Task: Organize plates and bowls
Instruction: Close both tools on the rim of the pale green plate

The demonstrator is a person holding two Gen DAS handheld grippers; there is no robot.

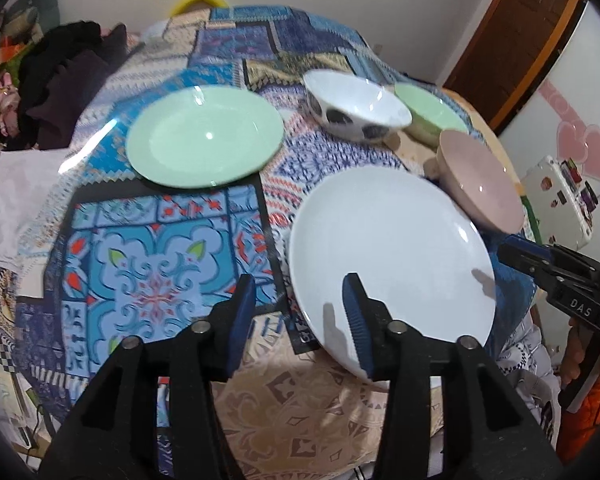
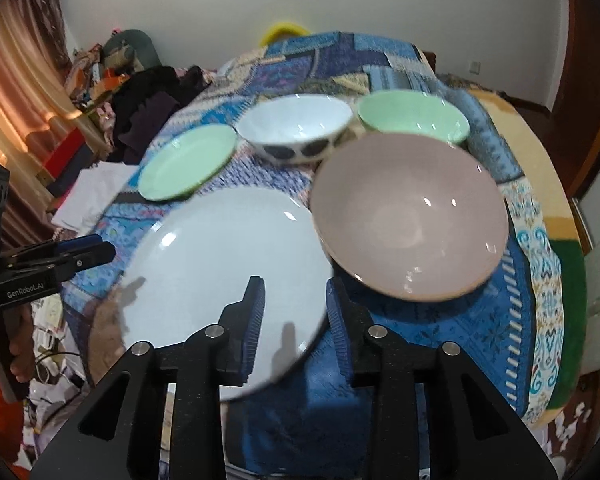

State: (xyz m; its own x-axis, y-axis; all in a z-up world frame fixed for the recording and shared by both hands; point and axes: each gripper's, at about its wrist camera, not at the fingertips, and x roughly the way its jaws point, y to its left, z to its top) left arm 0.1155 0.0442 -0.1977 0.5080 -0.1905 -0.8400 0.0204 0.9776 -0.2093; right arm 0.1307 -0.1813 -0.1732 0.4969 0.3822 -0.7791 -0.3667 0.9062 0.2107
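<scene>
A white plate lies at the near edge of the table. Its left rim sits between the fingers of my left gripper, which is open, with gaps on both sides of the rim. Its right rim sits between the fingers of my right gripper, whose jaws stand a little apart and do not press it. Behind it are a green plate, a white bowl with dark spots, a green bowl and a pink bowl.
A patchwork cloth covers the round table. Dark clothes are piled at its far left, and a yellow object shows behind it. A white appliance with stickers stands to the right. A person's hand holds the left gripper's handle.
</scene>
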